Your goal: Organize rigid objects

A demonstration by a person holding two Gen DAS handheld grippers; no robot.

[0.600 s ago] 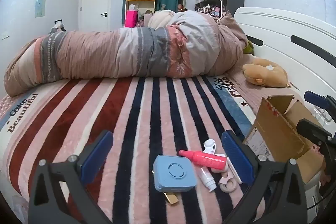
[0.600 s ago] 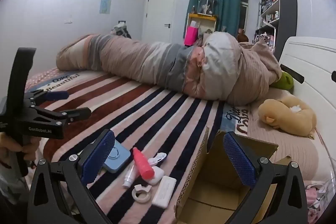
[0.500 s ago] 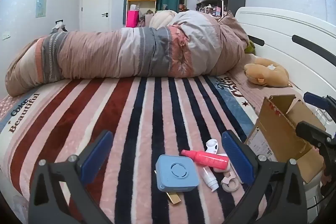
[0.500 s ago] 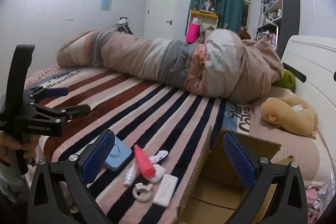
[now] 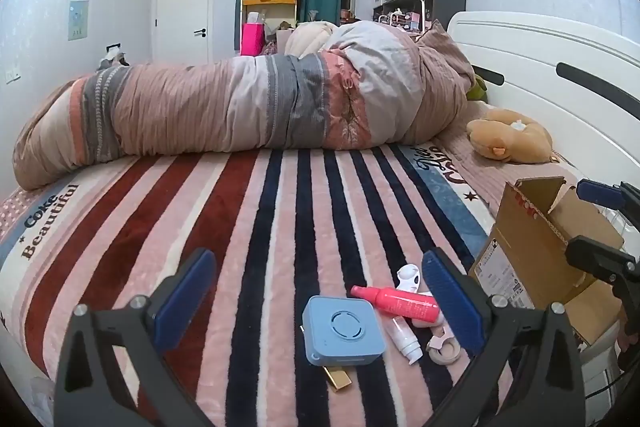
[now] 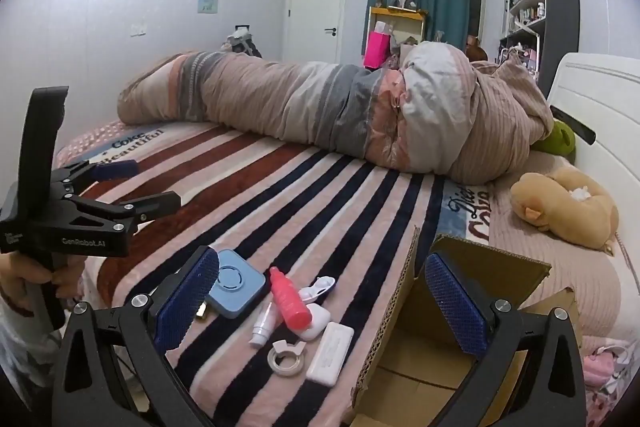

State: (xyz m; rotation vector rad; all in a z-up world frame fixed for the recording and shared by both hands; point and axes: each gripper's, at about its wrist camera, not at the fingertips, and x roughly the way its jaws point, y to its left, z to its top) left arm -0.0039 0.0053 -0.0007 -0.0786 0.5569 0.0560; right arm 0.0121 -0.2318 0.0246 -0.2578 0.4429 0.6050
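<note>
A small heap of objects lies on the striped bed near its front edge: a light blue square box (image 5: pixel 342 331) (image 6: pixel 236 281), a pink-red bottle (image 5: pixel 396 303) (image 6: pixel 290 299), a small white tube (image 5: pixel 406 339) (image 6: pixel 262 325), a tape roll (image 5: pixel 444 347) (image 6: pixel 285 359), a white flat case (image 6: pixel 331 353) and a white earbud-like case (image 6: pixel 318 287). An open cardboard box (image 5: pixel 532 259) (image 6: pixel 436 339) stands to their right. My left gripper (image 5: pixel 320 299) hovers open above the heap, empty. My right gripper (image 6: pixel 320 291) is open too, straddling the heap and the box's flap.
A rolled quilt (image 5: pixel 248 107) lies across the far side of the bed. A plush toy (image 5: pixel 508 139) and the white headboard (image 5: pixel 552 67) are on the right. A small gold item (image 5: pixel 338 379) peeks from under the blue box. A hand (image 6: pixel 24 279) grips the left tool.
Both views have shifted slightly closer to the heap and a little to the left; the objects and the box have not moved. Both grippers stay wide open.
</note>
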